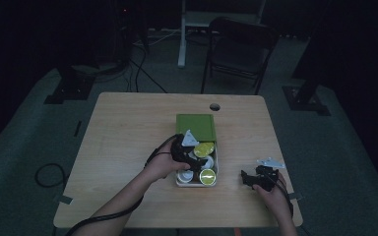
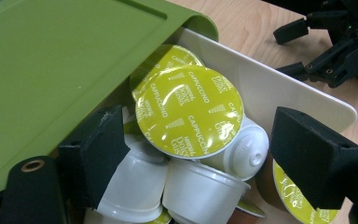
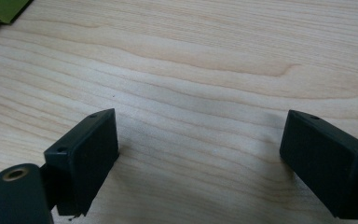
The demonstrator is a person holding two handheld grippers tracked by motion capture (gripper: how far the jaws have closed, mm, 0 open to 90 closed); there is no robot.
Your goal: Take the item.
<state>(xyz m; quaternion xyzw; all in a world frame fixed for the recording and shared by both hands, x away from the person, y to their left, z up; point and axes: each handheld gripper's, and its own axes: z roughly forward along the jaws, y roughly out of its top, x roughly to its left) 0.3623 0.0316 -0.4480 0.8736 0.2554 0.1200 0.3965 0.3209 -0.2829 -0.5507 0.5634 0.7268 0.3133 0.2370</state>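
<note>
Hovering over the white box [image 1: 178,183] of yellow-lidded coffee capsules [image 2: 189,112] at mid pale wooden table [image 1: 128,147], left gripper [image 2: 200,158] jaws apparently unclenched around capsules, right gripper [image 3: 200,163] released above bare wood, green lid [image 1: 195,127] slid back, dim room, folding chair [image 1: 238,49] behind.

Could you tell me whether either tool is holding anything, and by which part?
Nothing is held: the left tool brackets white capsules without pressing; the right tool is open.

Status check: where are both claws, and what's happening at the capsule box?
Left claw open around white capsules in the box. Right claw open over bare table. Green lid half covers the box.
</note>
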